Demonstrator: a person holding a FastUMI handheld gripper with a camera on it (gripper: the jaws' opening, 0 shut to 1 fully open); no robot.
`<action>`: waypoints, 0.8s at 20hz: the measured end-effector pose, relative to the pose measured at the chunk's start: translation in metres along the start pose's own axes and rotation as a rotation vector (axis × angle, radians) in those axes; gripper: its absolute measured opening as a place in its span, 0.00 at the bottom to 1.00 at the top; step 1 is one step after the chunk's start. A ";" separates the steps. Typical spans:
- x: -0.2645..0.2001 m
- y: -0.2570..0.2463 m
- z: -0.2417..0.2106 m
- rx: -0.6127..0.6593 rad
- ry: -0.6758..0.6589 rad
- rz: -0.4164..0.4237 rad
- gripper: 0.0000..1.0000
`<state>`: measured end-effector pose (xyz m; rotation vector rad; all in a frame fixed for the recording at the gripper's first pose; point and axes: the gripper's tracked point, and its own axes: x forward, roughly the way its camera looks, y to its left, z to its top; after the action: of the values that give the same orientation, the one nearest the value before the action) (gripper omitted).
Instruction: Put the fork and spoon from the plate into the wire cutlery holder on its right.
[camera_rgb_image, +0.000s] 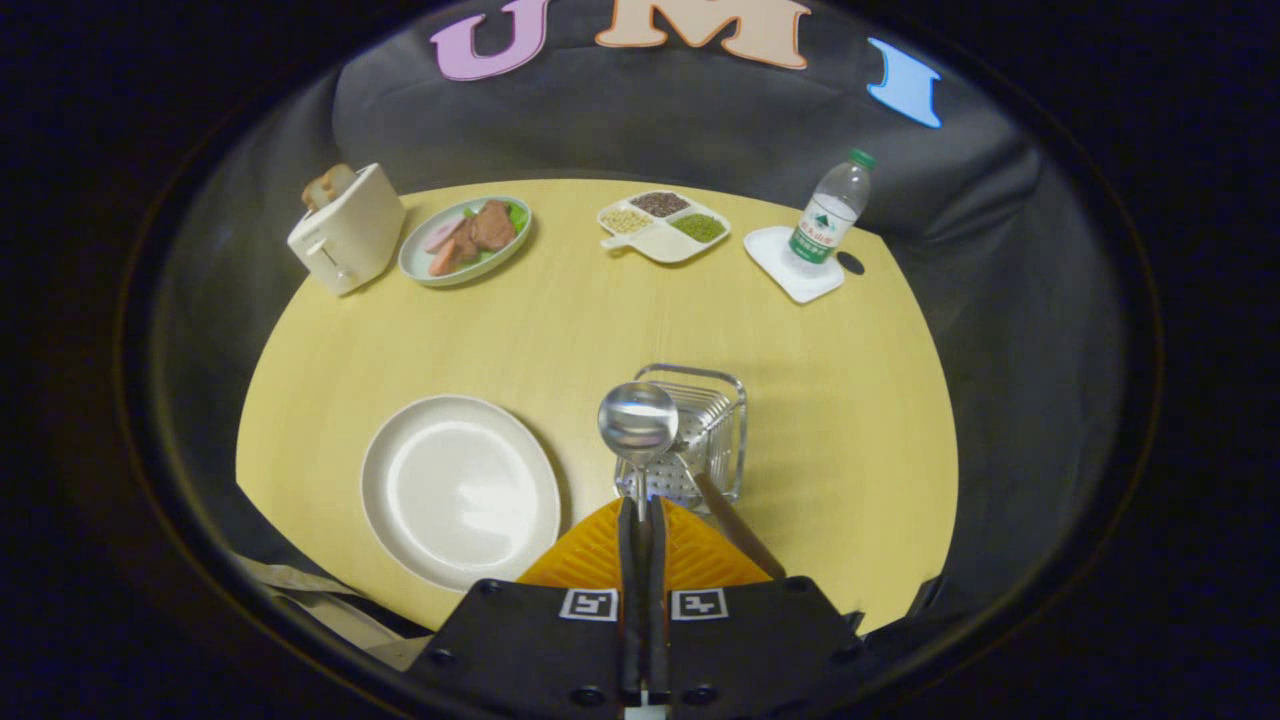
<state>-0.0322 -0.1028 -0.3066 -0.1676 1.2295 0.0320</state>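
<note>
My gripper (642, 506) is shut on the thin handle of the spoon (638, 420). The spoon stands upright between the fingers, its round bowl raised in front of the wire cutlery holder (722, 400). The holder stands on the yellow table just ahead of the fingers. The fork's long handle (738, 530) leans out of the holder toward me, to the right of the fingers; its head is down among the wires. The white plate (460, 490) lies left of the holder with nothing on it.
At the back of the round table (850, 440) stand a white toaster (347, 232) with bread, a plate of food (466, 240), a divided dish of beans (664, 227) and a water bottle (830, 212) on a white tray. The table edge curves close on both sides.
</note>
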 end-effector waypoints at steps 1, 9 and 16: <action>0.001 -0.003 0.000 0.009 0.004 -0.006 0.06; -0.003 -0.015 0.014 0.093 -0.055 -0.012 0.27; -0.023 -0.006 0.029 0.121 -0.223 0.010 0.83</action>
<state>-0.0127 -0.1026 -0.2748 -0.0503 1.0062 -0.0145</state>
